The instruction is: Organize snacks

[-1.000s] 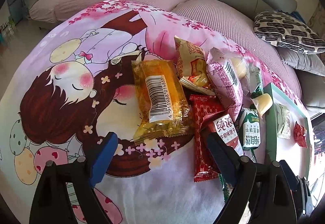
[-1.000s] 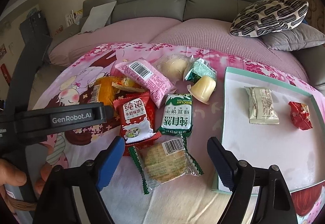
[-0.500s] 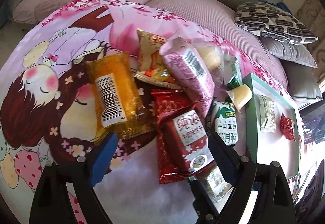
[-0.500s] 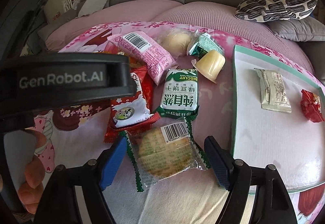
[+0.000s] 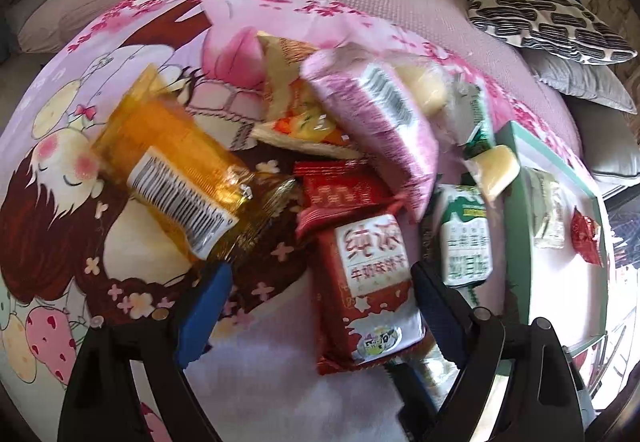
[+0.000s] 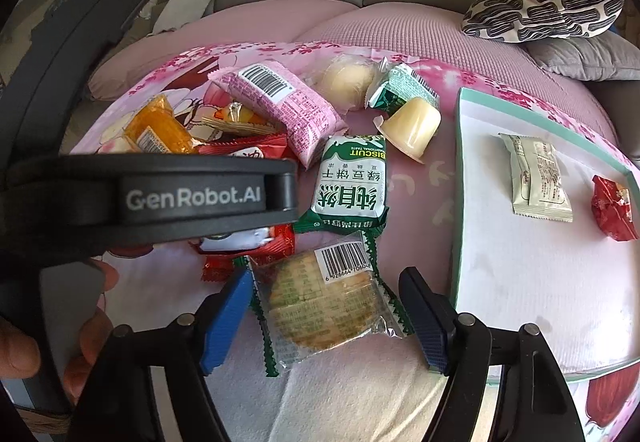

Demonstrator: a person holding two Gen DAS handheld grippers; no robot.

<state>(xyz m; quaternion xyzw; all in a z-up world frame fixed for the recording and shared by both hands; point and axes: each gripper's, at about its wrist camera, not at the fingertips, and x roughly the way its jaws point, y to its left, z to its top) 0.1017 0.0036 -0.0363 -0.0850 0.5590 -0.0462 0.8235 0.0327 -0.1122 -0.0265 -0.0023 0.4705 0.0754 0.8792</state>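
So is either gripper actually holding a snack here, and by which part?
Nothing is held. The right gripper, its fingers just closing in, straddles the clear-wrapped round biscuit without pressing it. The left gripper stands open over the red-and-white milk biscuit packet.

My left gripper's black body (image 6: 152,197) covers most of the red milk biscuit pack (image 6: 256,238) in the right wrist view. The left wrist view is blurry, so I can't read the pink pack (image 5: 376,121). The tray (image 6: 460,201) is cut off at the right edge. I can't tell what the tiny red sweet (image 6: 614,207) is.
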